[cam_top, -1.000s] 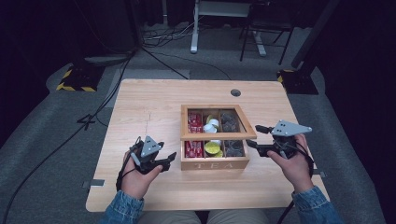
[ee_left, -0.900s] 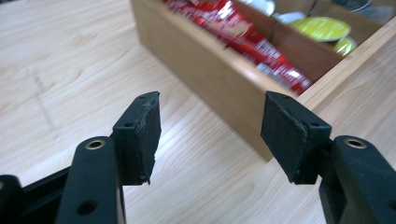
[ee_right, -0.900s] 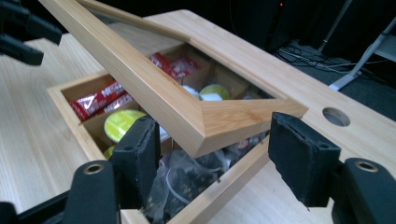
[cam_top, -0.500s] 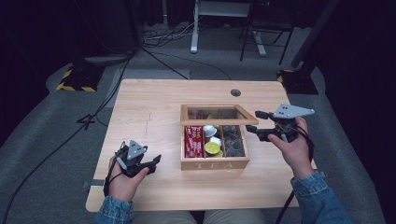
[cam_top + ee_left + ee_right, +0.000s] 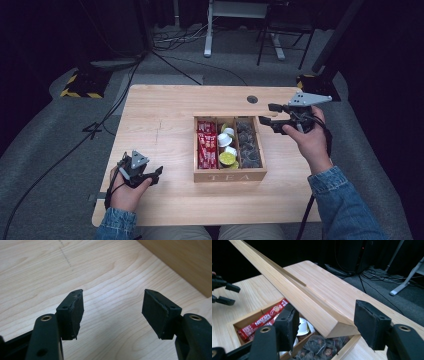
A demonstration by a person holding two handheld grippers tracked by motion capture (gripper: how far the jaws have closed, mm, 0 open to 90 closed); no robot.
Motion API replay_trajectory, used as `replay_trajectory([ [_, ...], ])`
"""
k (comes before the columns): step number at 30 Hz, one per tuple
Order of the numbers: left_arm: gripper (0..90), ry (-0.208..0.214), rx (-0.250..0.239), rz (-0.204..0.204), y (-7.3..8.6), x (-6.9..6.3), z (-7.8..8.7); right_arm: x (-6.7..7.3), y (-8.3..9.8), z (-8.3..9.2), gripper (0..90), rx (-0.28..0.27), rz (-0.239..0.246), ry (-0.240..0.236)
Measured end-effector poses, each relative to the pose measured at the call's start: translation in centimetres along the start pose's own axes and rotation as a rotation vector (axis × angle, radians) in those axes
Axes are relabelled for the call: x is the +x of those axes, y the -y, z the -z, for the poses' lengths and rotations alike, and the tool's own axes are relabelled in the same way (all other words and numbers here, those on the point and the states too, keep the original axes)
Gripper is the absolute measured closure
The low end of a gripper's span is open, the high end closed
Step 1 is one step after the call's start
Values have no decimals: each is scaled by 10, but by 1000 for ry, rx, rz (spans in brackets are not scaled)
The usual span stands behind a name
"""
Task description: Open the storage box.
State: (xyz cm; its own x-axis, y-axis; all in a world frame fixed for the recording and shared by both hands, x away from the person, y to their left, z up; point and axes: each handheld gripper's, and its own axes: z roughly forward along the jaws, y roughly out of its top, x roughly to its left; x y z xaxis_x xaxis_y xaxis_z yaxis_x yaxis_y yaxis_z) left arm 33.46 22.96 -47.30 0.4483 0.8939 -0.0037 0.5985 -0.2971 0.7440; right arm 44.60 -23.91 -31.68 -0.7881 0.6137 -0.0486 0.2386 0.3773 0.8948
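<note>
A wooden tea box (image 5: 230, 175) stands mid-table. It holds red sachets (image 5: 206, 147), white and yellow pods (image 5: 227, 150) and dark tea bags (image 5: 247, 145). Its hinged lid (image 5: 312, 302) is swung up over the box's far edge. My right gripper (image 5: 266, 114) is shut on the lid's front right corner, which sits between its jaws (image 5: 325, 320); they have just closed a little. My left gripper (image 5: 156, 175) hangs low over bare wood near the front left, apart from the box. Its jaws (image 5: 112, 307) are open with nothing between them and have just been opening.
The light wooden table (image 5: 165, 115) has a round cable hole (image 5: 252, 99) at the back right. Grey carpet, cables and a yellow-black striped block (image 5: 80, 85) lie beyond the table's edges. The box's side wall (image 5: 180, 262) rises close to my left gripper.
My right gripper has risen and moved back with the lid, swinging it open and uncovering the contents. My left hand has drawn left and toward the front edge, sinking lower.
</note>
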Motion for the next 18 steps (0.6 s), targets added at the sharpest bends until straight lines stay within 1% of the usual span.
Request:
replay_trajectory([
  [3, 343, -5, 9, 9, 2, 5, -2, -5, -5, -2, 381, -6, -9, 1],
  [4, 342, -15, 12, 4, 3, 7, -3, -7, -6, -3, 394, -4, -10, 5],
  [6, 339, -21, 18, -8, 5, 9, -6, -11, -9, -6, 395, 5, -9, 14],
  [8, 330, -12, 12, -8, 7, 11, -9, -14, -11, -9, 394, 8, -10, 17],
  [9, 328, -18, 20, -12, 7, 11, -10, -15, -12, -11, 394, 6, -14, 16],
  [12, 322, -14, 17, -14, 7, 13, -13, -21, -15, -14, 402, -18, -30, 15],
  [17, 320, -16, 21, -13, 7, 14, -17, -34, -17, -22, 405, -56, -106, -9],
  [18, 321, -15, 26, -13, 6, 15, -17, -35, -17, -23, 406, -61, -112, -9],
])
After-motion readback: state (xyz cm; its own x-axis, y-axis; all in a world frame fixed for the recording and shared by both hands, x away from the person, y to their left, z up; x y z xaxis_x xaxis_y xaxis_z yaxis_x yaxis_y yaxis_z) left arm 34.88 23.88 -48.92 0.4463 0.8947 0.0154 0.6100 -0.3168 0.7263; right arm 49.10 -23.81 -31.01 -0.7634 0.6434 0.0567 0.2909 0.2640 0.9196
